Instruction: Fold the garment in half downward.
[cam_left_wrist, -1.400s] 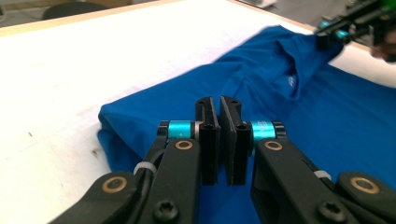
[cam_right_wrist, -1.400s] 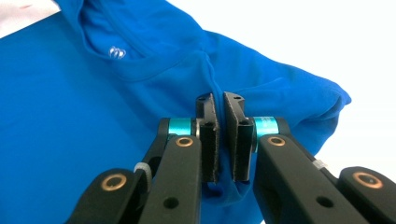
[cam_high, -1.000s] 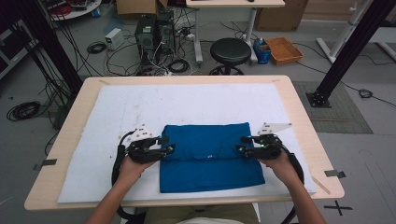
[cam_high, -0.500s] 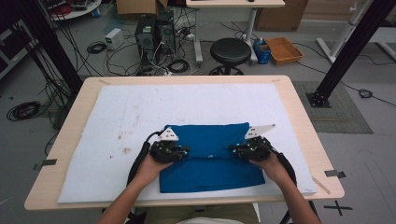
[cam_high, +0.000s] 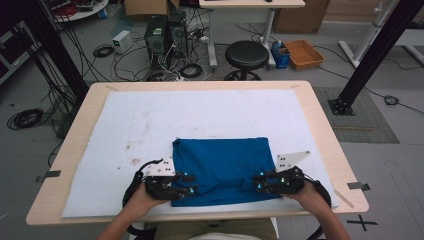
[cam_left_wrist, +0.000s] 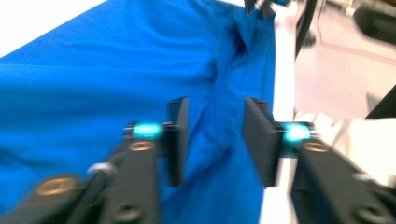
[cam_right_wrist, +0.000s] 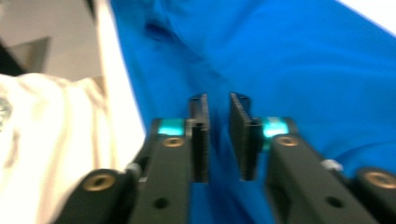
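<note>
Left gripper (cam_left_wrist: 212, 140) fingers spread apart over a ridge of blue cloth (cam_high: 222, 167); right gripper (cam_right_wrist: 218, 135) fingers nearly closed, perhaps pinching the cloth's near edge. It lies folded on the bench (cam_high: 320, 115); another fold seems left.

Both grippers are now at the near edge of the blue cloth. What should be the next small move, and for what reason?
Probably close both grippers on the near edge. The left gripper stands open with a raised fold of the blue cloth between its jaws. The right gripper has only a narrow gap, also over cloth. Both sit at the near corners, so a pinch there would let the person lift that edge, likely to fold it.
</note>
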